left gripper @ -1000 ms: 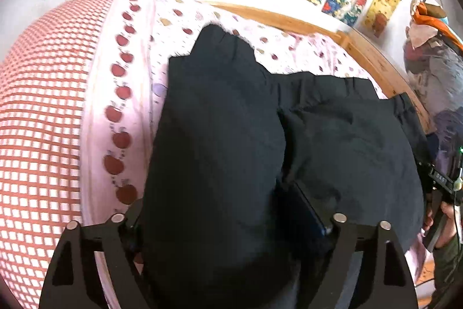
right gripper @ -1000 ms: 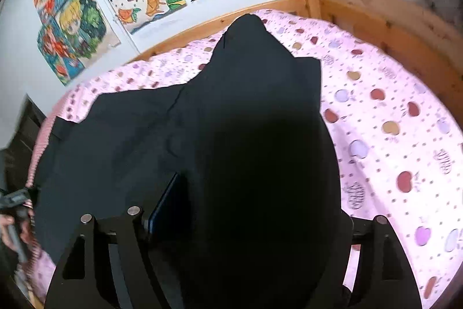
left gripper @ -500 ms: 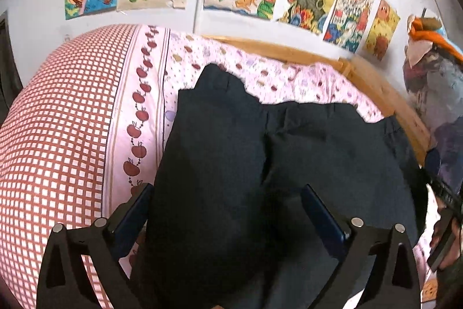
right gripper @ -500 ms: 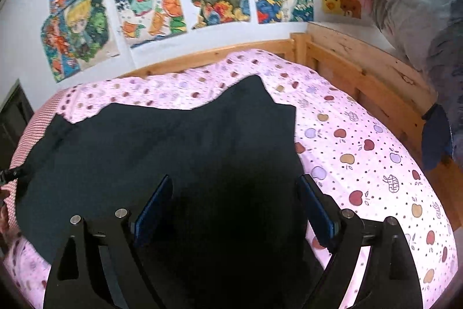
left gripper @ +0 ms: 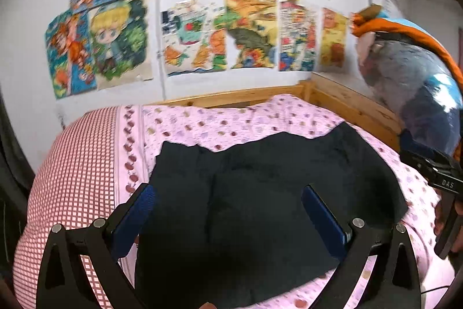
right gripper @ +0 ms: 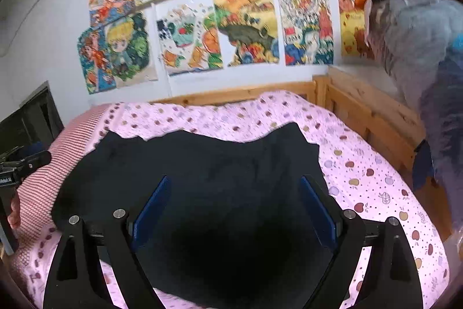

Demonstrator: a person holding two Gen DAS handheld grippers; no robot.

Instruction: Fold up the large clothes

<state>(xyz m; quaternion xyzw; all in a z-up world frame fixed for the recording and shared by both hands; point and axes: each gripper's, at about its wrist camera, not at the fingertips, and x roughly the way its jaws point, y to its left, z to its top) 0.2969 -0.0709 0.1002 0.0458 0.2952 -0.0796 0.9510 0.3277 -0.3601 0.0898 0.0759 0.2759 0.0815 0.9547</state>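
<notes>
Soft, even daylight fills both views, motion blur smears the posters (left gripper: 202, 28) (worst in the left view), fisheye corners go black, and the black garment (right gripper: 220, 193) swallows detail.

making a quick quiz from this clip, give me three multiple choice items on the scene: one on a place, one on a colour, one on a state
1. Where does the dark garment lie?
A. on the pink bedspread
B. on the floor
C. on a chair

2. What colour are the claw pads?
A. red
B. blue
C. white

3. What state is the right claw in?
A. shut on the cloth
B. open, clear of the cloth
C. out of view

Key: 1 A, pink apple print shows all round it. 2 B, both pads look blue. 3 B, jaws wide, nothing pinched.
</notes>
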